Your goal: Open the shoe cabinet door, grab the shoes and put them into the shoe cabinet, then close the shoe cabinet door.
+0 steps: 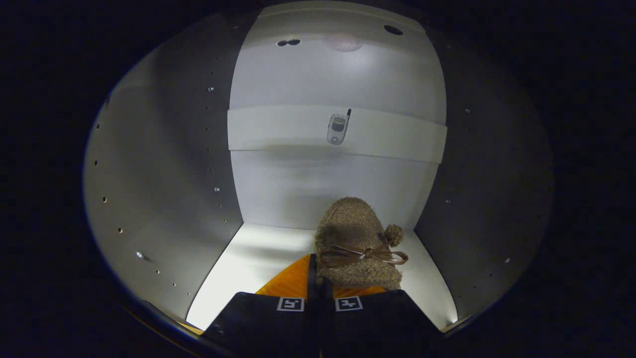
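My gripper (319, 288) points level into the white shoe cabinet (164, 199), fingers pinched together on the heel edge of a fuzzy brown slipper with a brown ribbon bow and orange insole (355, 243). The slipper rests on the white cabinet floor (248, 263), toe near the back panel. A small silver flip phone (338, 128) sits on the white crossboard (278, 132) above it.

White cabinet shelf (258, 258) carries fuzzy brown slipper (357, 243).

1 shoe (358, 243) w/ 1 bow and 1 pom-pom, inside shoe cabinet (164, 199). 1 shelf (278, 132) above shoe, 1 phone (338, 128) on it. 1 gripper (319, 288), fingers closed together behind shoe.
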